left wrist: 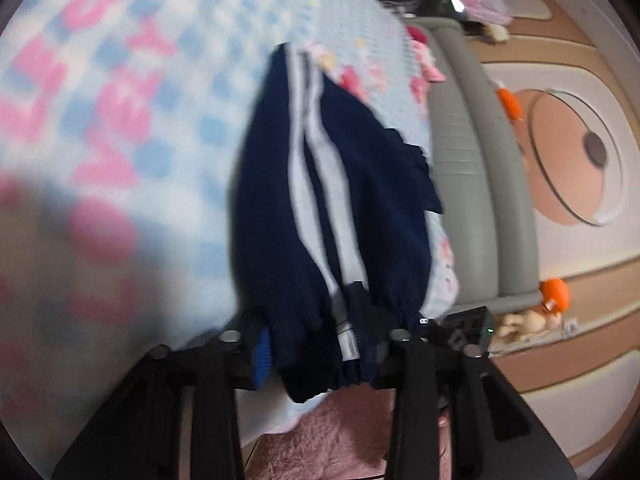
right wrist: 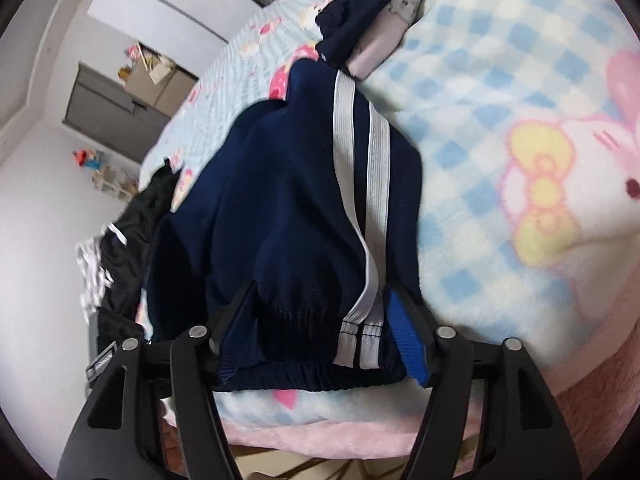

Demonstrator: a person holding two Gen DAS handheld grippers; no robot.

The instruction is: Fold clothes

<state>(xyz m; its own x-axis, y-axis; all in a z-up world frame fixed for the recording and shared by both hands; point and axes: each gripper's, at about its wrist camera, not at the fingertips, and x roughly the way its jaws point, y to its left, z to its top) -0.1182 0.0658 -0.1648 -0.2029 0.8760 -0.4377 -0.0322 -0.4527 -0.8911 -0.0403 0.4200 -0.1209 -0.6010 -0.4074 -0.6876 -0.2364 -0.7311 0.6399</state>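
Fingers of both your left gripper and right gripper seem, through blur, wide around the navy trousers' waistband at the bed's near edge, so a shallow bite could let layers slip.

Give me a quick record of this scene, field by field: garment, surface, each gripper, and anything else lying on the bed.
garment: navy track pants with two white side stripes, elastic waistband nearest the cameras
surface: blue checked blanket on a bed
left gripper: jaws around the waistband
right gripper: jaws around the waistband, shut or not unclear
other items: black garment at the bed edge; another navy garment further back
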